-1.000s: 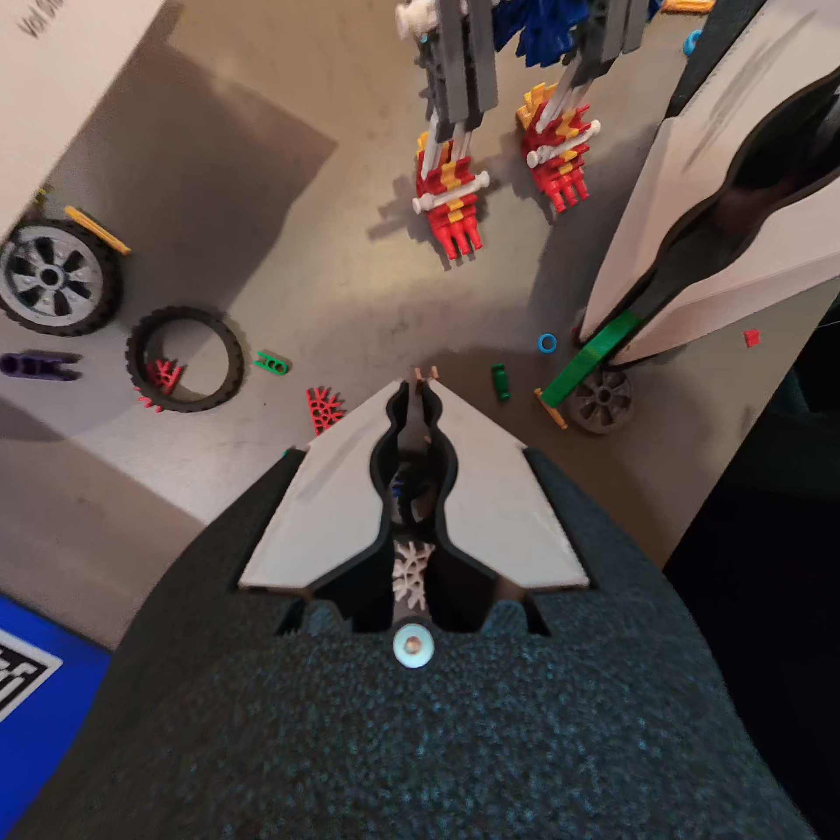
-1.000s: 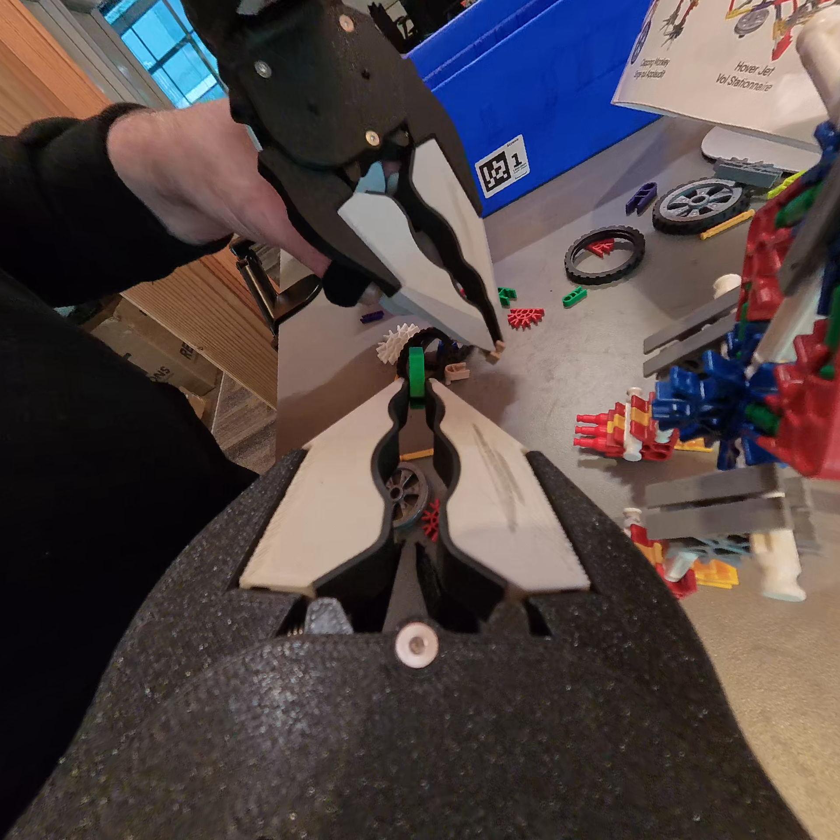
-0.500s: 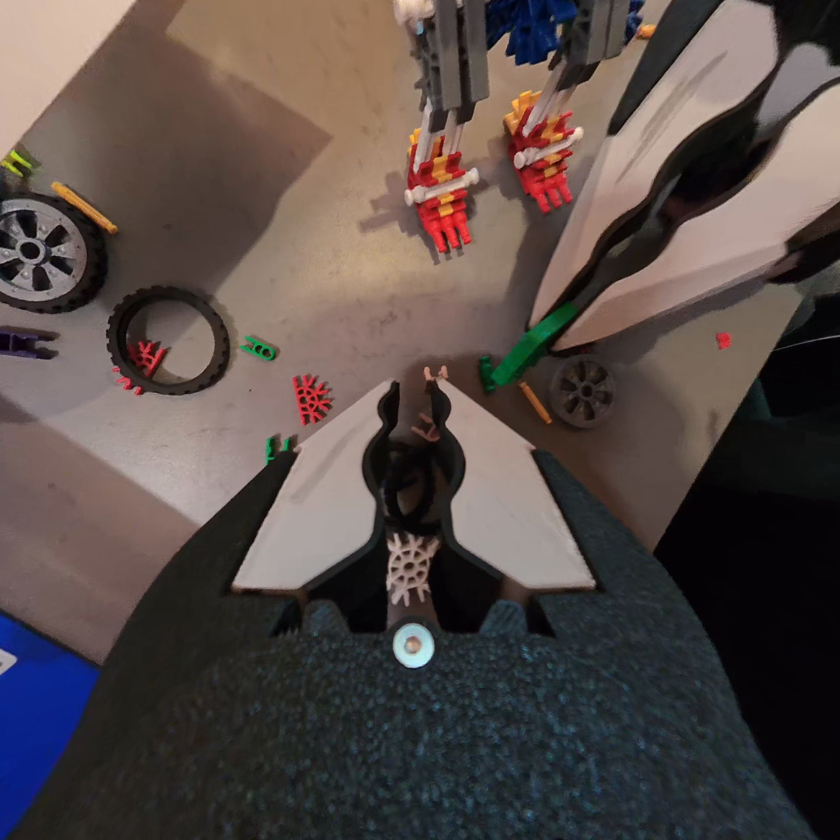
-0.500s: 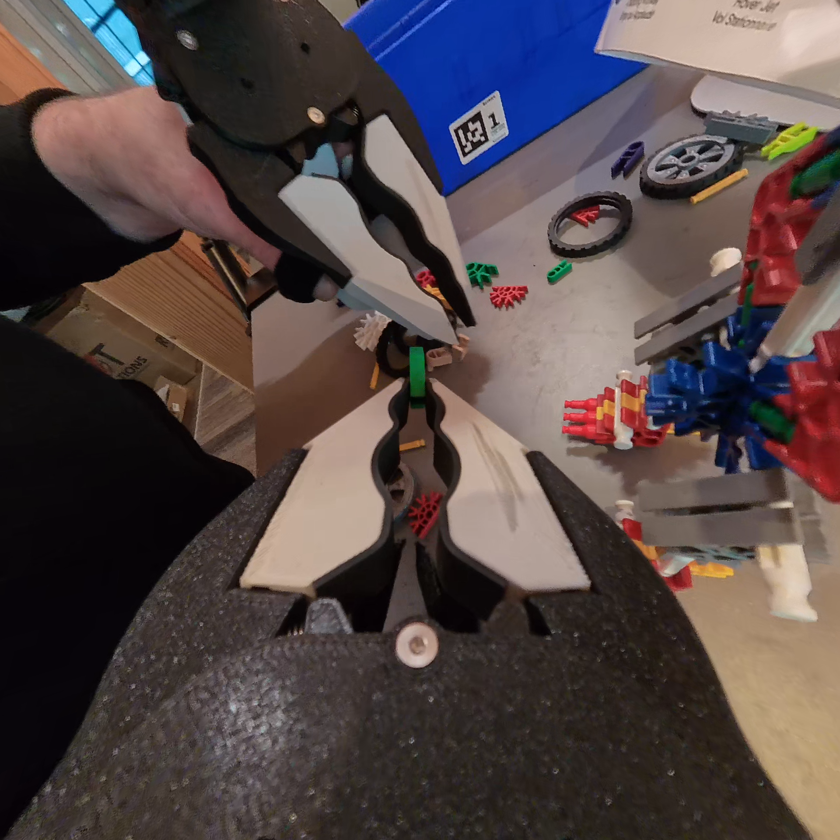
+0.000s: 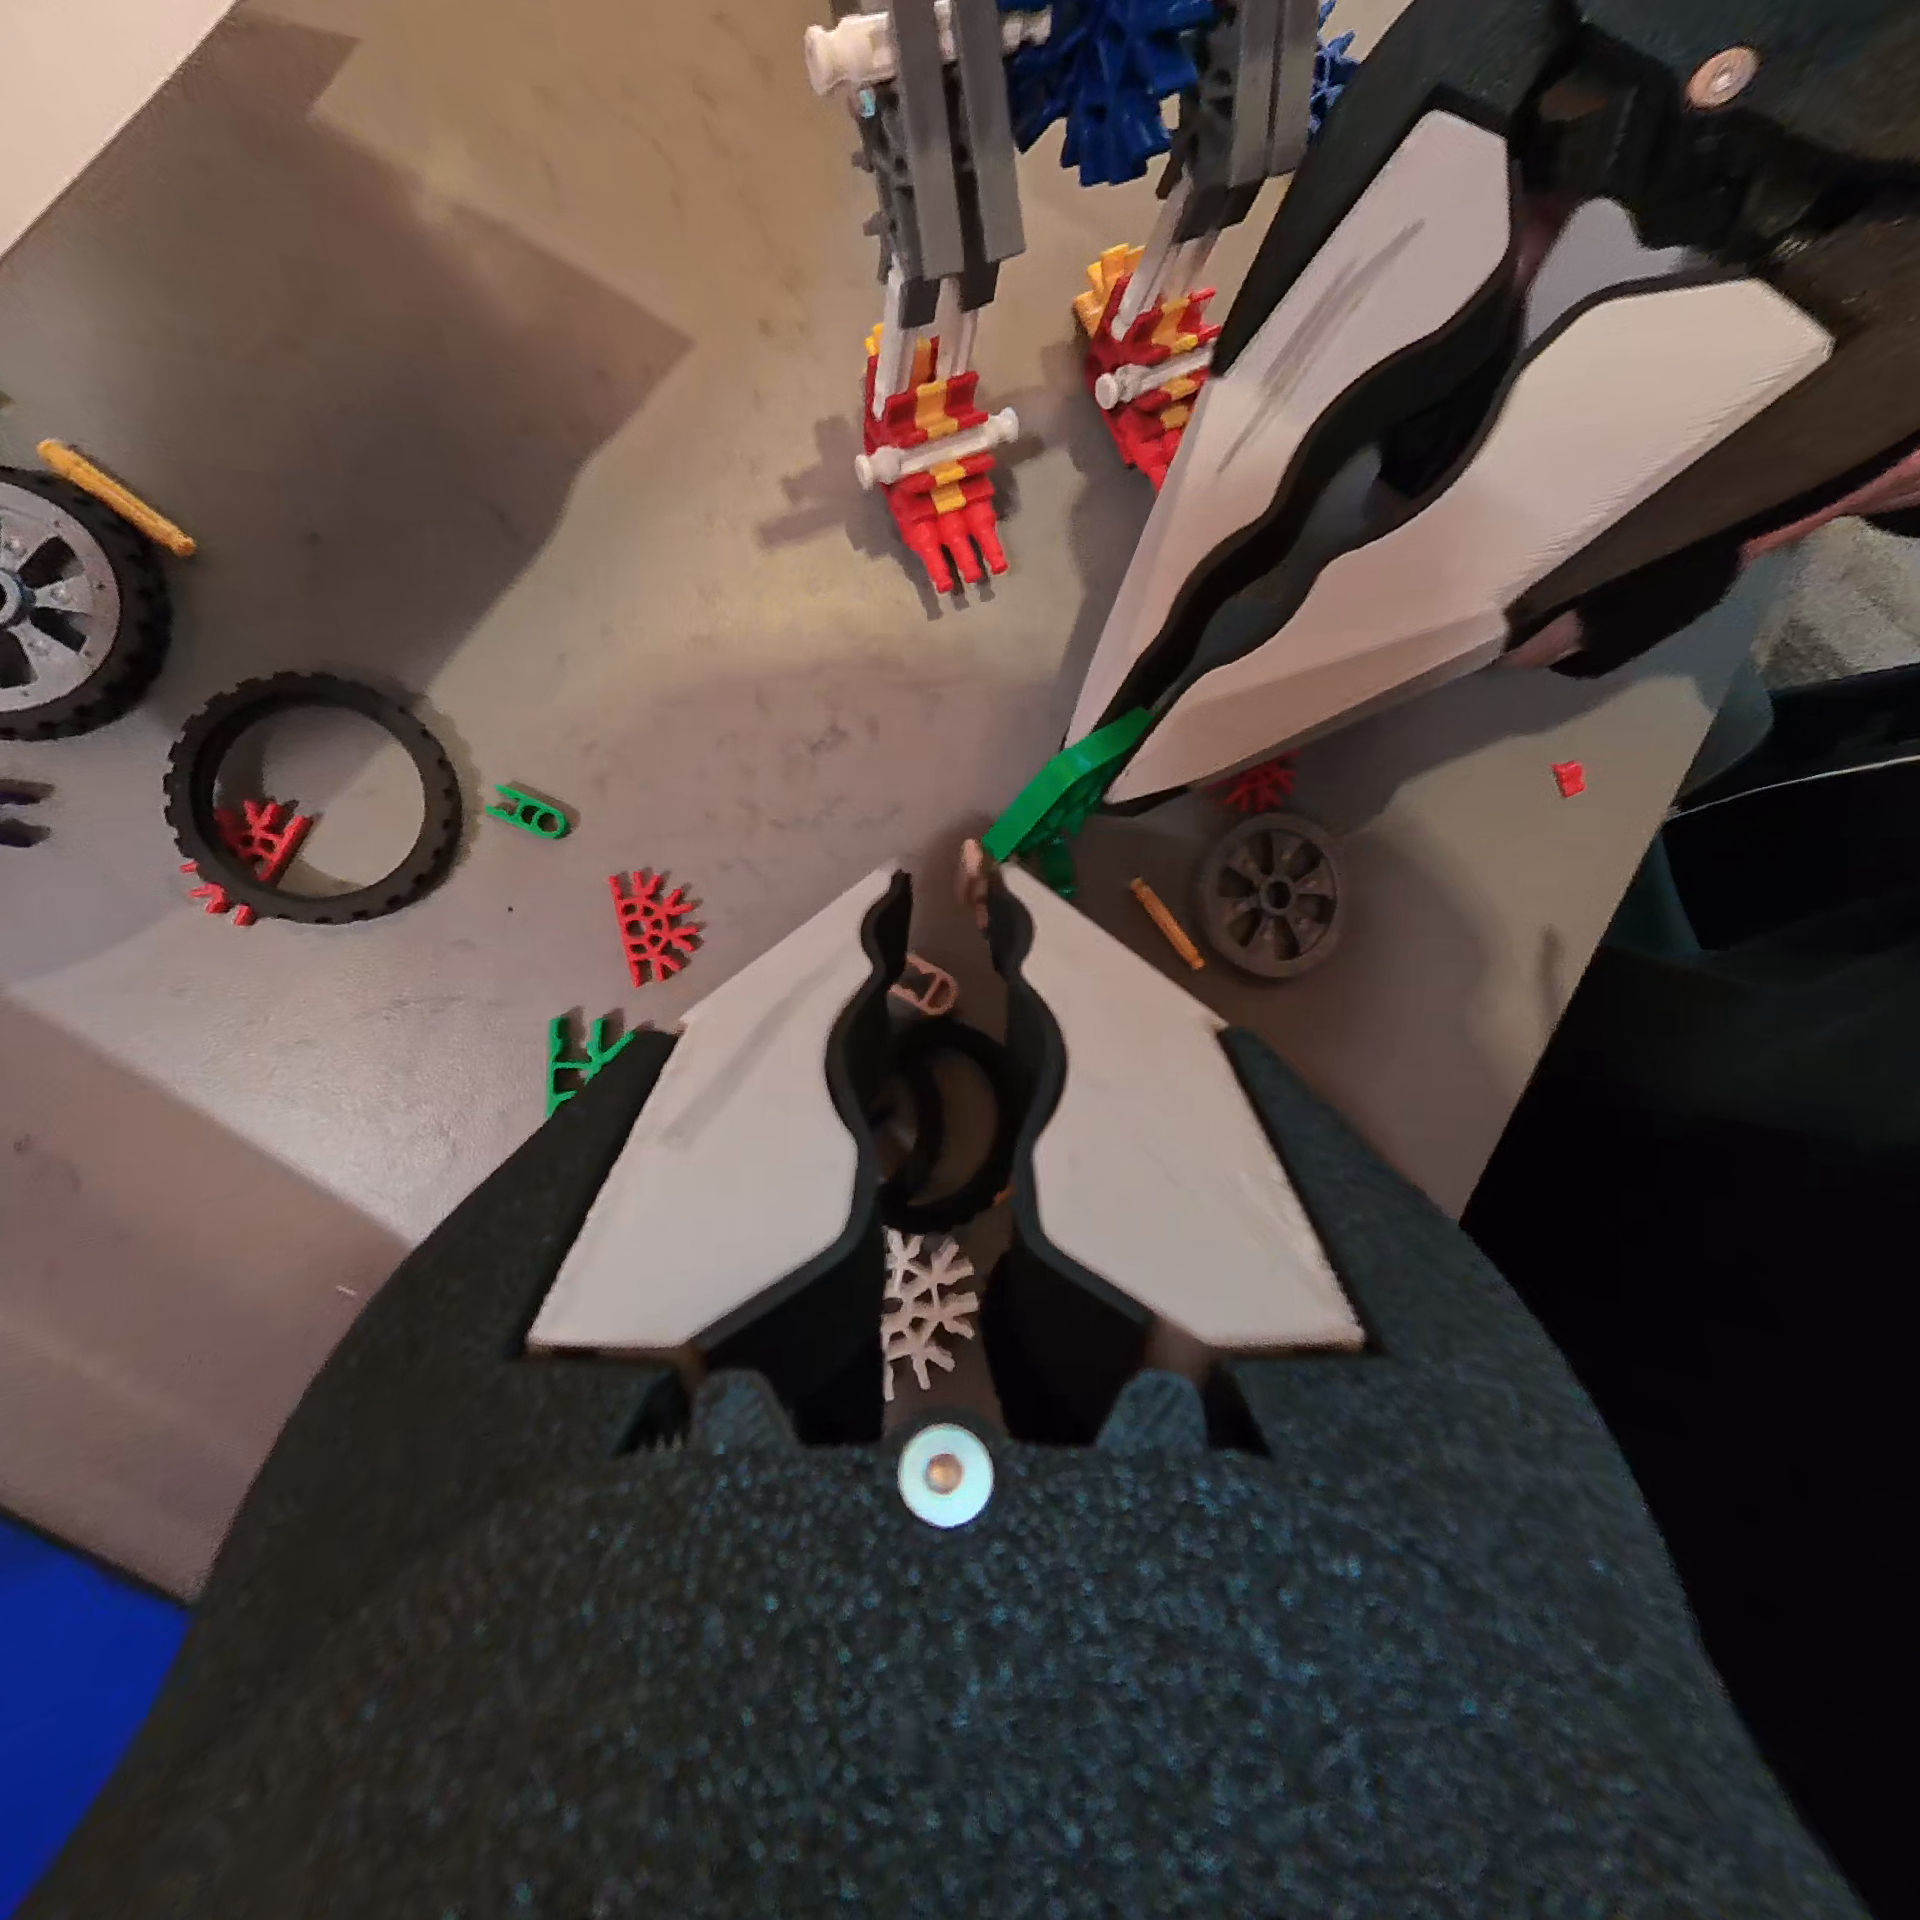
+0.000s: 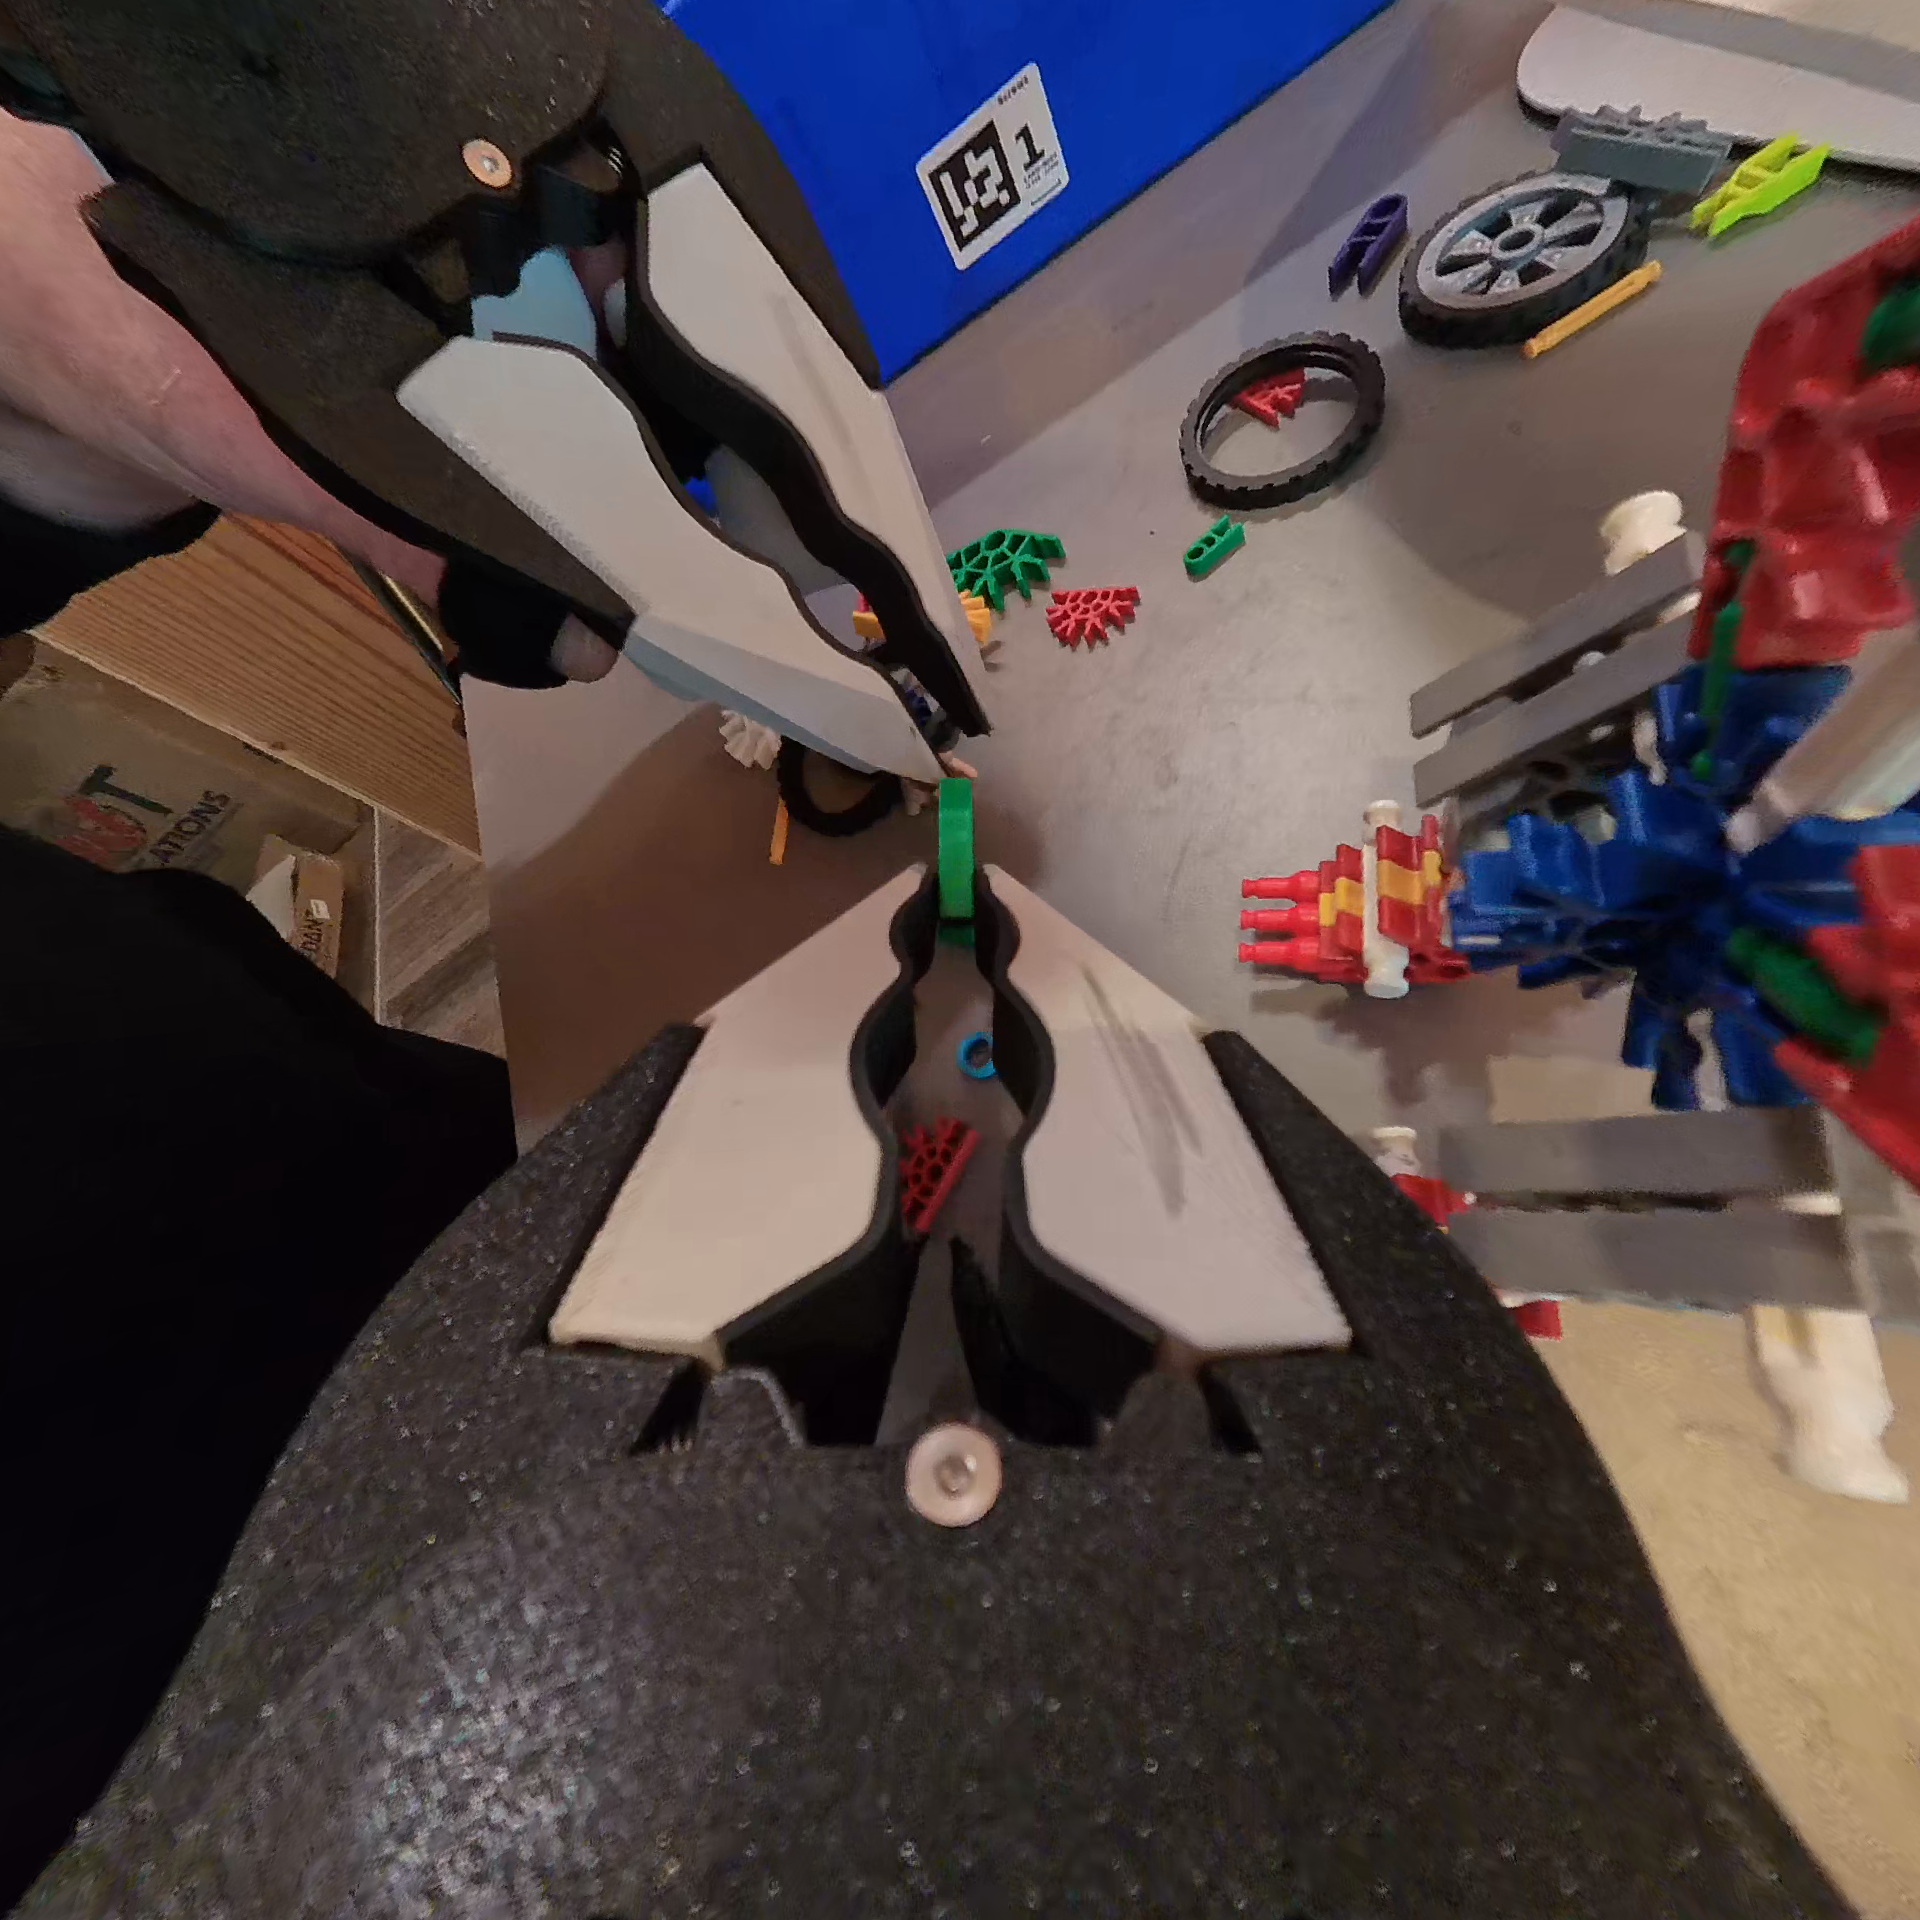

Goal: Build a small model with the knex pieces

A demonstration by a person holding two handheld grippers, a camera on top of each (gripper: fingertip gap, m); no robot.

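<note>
My left gripper is shut on a small tan piece at its fingertips, just above the grey table. My right gripper is shut on a green connector that sticks out past its tips. In the left wrist view the right gripper comes in from the upper right, and its green connector ends right beside the tan piece. In the right wrist view the left gripper comes down from the upper left, and its tips meet the top of the green connector.
A red, yellow and blue rod model stands behind. Loose parts lie on the table: a black tyre ring, a wheel, a red connector, a small dark wheel, and a black tyre. A blue bin stands at the back. My left and right fingertips are right by each other.
The right gripper has brought the green connector in from the right until it meets the tan piece in the left gripper. Both grippers stayed shut on their pieces.
</note>
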